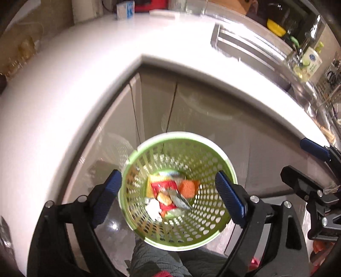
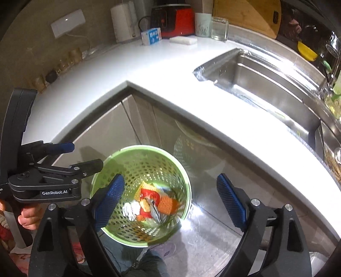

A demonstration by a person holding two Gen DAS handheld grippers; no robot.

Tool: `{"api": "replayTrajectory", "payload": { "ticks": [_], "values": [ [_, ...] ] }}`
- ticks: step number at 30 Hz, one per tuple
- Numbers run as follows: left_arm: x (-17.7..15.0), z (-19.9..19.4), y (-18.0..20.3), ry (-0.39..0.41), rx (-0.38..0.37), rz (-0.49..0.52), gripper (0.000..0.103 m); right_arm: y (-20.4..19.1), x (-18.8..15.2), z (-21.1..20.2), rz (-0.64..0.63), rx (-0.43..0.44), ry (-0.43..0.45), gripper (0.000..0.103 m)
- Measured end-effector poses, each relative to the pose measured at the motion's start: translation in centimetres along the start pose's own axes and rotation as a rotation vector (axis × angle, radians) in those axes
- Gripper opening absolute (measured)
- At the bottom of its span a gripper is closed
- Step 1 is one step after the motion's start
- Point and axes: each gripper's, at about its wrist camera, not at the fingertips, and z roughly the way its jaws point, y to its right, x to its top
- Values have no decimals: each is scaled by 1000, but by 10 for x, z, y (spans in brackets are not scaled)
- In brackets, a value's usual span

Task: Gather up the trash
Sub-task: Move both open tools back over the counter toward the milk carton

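Plastic, steel and gloss

Perforated green plastic basket (image 2: 149, 164); glossy white tabletop (image 2: 149, 70); shiny steel sink (image 2: 266, 81); glossy cabinet doors (image 2: 106, 132); wooden board (image 2: 245, 15); ribbed blue pads (image 2: 110, 198).

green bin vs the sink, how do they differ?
The green bin is a round perforated plastic bin standing on the floor below the counter; the sink is a rectangular steel basin sunk into that counter. The bin holds trash: a red wrapper, an orange sponge, white crumpled paper. The sink's visible part looks empty. Both are open-topped.
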Motion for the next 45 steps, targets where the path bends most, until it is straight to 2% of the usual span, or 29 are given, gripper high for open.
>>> {"api": "replayTrajectory", "payload": {
  "ticks": [3,8,11,17,26,33,35,39,45],
  "values": [
    [24,-26,-4,65,17,-11,91,-3,23,-15,-8,18,64,89],
    [68,-52,-17,135,63,-41,95,-8,64,-32,-24,34,169,101],
    [97,-54,-28,168,75,-55,95,-6,92,-32,-19,44,207,100],
    [154,-40,-48,203,87,-41,95,5,143,-2,4,35,215,101],
    [258,24,-76,205,76,-7,95,19,227,73,3,15,200,101],
    [320,87,-103,171,61,-4,95,24,293,147,-15,26,174,100],
    [339,104,-111,165,50,-7,95,27,312,170,-40,50,164,101],
    [374,137,-122,160,46,-3,95,34,348,215,-131,35,126,100],
    [411,169,-130,162,62,9,95,54,389,263,-225,59,100,100]
  ]
}}
